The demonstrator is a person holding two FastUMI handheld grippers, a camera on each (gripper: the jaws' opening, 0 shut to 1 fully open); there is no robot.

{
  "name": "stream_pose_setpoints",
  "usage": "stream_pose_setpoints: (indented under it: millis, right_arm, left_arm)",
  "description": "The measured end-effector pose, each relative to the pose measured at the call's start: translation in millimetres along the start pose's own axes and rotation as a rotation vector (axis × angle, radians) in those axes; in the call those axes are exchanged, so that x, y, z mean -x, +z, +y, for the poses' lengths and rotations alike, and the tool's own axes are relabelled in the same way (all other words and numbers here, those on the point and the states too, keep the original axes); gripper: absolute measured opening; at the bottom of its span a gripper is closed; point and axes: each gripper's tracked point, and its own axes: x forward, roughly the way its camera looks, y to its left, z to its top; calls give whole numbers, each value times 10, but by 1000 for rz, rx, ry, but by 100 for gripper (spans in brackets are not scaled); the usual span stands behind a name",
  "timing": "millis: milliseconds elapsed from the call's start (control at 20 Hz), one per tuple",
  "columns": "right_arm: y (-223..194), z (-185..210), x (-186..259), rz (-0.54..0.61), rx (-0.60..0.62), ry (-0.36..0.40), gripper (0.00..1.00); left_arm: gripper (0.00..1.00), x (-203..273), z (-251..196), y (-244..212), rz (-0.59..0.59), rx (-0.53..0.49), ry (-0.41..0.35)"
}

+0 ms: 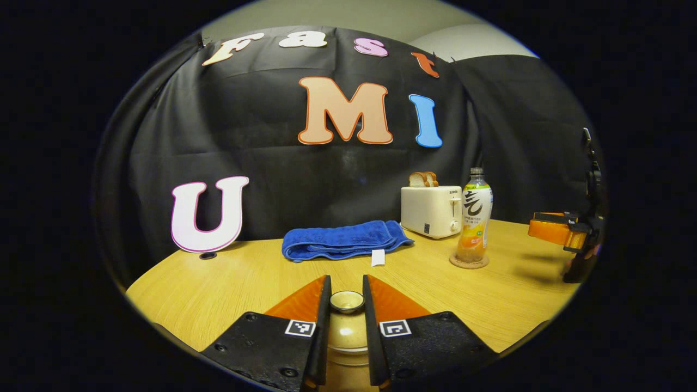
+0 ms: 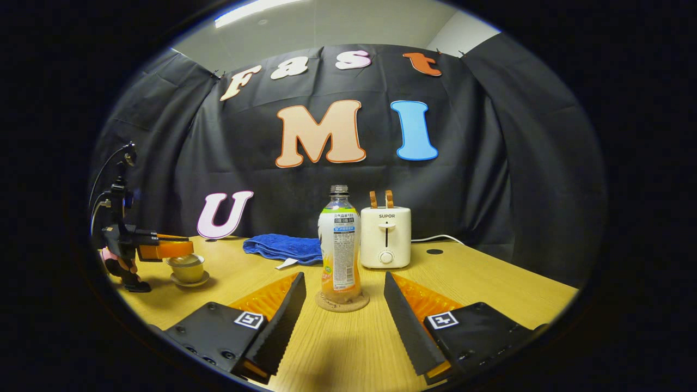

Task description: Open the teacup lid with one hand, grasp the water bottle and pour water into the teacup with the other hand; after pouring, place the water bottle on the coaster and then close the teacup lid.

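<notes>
The teacup (image 1: 348, 332) sits on its saucer (image 2: 189, 281) at the near left of the table (image 1: 218, 283), well to the left of the bottle (image 2: 339, 245). I have the left tongs (image 1: 347, 302) closed in around the lid (image 1: 347, 301), a finger on either side of the knob; they look to be touching it, but I cannot tell whether they truly press. The lid seems seated on the cup, so I judge the closing step to be nearly or just done, with release left.

The bottle stands upright on the coaster (image 2: 343, 302), cap off, with orange-yellow drink in its lower part. The right tongs (image 2: 340, 305) are open, fingers spread well apart either side of the bottle and clear of it. What is in the teacup I cannot see with the lid over it.

My worries from here: if I open the left tongs unevenly or lift before they clear the knob, the lid may tip or drag off and rattle the cup on its saucer, perhaps slopping whatever is inside. On the right, the bottle is tall, uncapped and perched on a small coaster; a finger brushing it as I pull back could topple it and spill across the table.

Behind the bottle stands the toaster (image 2: 385, 237) with bread (image 1: 423, 179) in its slots, and left of the bottle lies a folded blue towel (image 1: 343, 240).
</notes>
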Motion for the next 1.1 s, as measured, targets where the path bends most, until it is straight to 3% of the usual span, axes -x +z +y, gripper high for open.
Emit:
stream_pose_setpoints:
  millis: [350, 450, 600, 800, 850, 900, 1100]
  right_arm:
    - [-2, 0, 9, 0, 0, 0, 89]
    - [-1, -1, 10, 0, 0, 0, 89]
    - [1, 1, 11, 0, 0, 0, 89]
    - [2, 1, 13, -1, 0, 0, 93]
    - [-2, 4, 11, -1, 0, 0, 89]
    - [-4, 3, 12, -1, 1, 0, 95]
    - [-12, 4, 15, 0, 0, 1, 93]
  left_arm:
    - [33, -30, -51, -46, 36, -20, -27]
    - [43, -25, -35, -45, 29, -15, -21]
    - [95, -39, -3, -62, 21, -8, -4]
    - [99, 80, 117, 41, -25, 3, 75]
    - [99, 120, 133, 83, -52, 8, 93]
    - [98, 159, 133, 120, -79, 21, 98]
    - [98, 343, 81, 101, -87, 39, 99]
